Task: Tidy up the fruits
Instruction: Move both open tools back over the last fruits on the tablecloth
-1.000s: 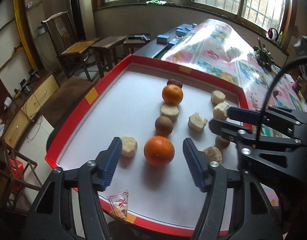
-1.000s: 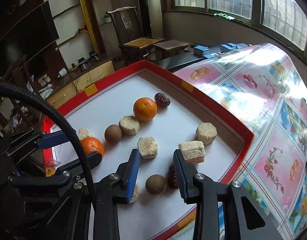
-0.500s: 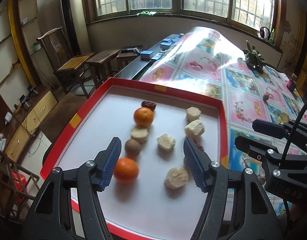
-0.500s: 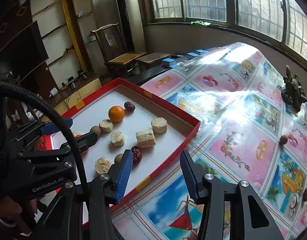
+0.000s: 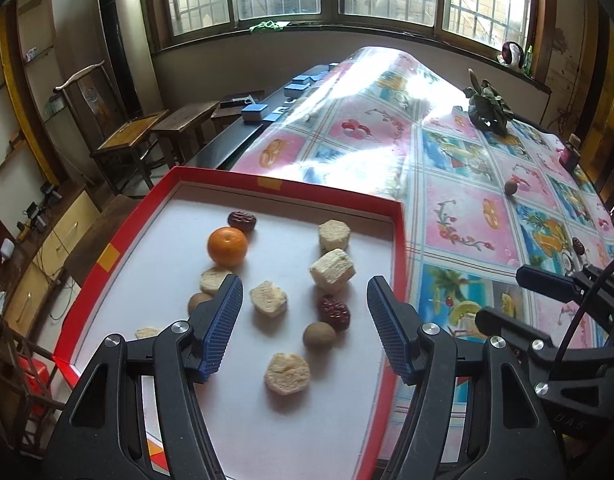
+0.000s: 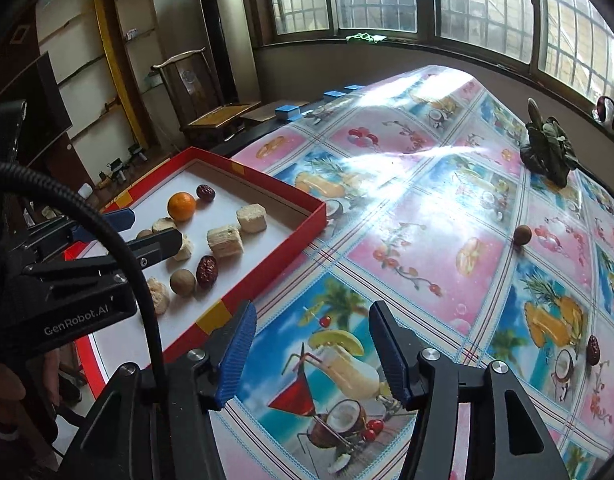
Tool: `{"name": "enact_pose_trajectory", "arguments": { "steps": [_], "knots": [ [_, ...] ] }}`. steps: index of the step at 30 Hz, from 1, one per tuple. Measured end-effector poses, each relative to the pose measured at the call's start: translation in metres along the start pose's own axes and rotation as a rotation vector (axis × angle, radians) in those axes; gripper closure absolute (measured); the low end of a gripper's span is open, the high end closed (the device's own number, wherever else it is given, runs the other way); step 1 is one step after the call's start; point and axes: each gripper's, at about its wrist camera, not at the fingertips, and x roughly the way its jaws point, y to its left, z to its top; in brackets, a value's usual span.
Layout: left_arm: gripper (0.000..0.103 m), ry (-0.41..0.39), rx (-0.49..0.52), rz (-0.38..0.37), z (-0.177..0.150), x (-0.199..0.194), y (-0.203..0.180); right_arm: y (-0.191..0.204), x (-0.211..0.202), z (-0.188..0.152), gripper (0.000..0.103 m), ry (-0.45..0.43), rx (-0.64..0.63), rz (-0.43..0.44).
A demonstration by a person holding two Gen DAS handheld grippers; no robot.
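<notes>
- My left tool (image 5: 305, 328) hangs over the red tray (image 5: 401, 248), jaws spread wide with nothing between them.
- My right tool (image 6: 311, 354) is out over the patterned counter (image 6: 407, 216), just beside the tray's near corner, jaws equally wide and empty.
- The tray already carries an orange (image 5: 227, 246), two dark red dates (image 5: 333, 312), a couple of small brown round fruits (image 5: 319, 335) and several pale cake-like blocks (image 5: 331, 270).
- Loose fruit lies on the counter, well apart from the tray: a brown round fruit (image 6: 521, 235) toward the far right and a red date (image 6: 593, 350) nearer, on my right side. Another dark piece shows at the right edge, too cut off to name.
- My reading: I am between picks, with the gathering part done and the strays left to collect.
- The next move, as I judge it, belongs to my right tool: swing right to the near date, drop low, square the jaws across its short side and close gently.
- The brown fruit looks likely to roll on the glossy cloth, so I would come at it from straight above.
</notes>
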Motion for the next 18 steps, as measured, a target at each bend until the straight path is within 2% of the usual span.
{"name": "enact_pose_trajectory", "arguments": {
  "steps": [8, 13, 18],
  "knots": [
    [0.038, 0.03, 0.042, -0.09, 0.011, 0.008, -0.036, -0.038, -0.007, -0.018, 0.044, 0.015, 0.061, -0.048],
    [0.038, 0.062, 0.085, -0.171, 0.021, 0.015, -0.067, -0.079, -0.018, -0.029, 0.044, 0.021, 0.131, -0.146],
    [0.038, 0.08, 0.137, -0.223, 0.036, 0.021, -0.102, -0.125, -0.035, -0.041, 0.044, 0.0, 0.235, -0.177]
  ]
}}
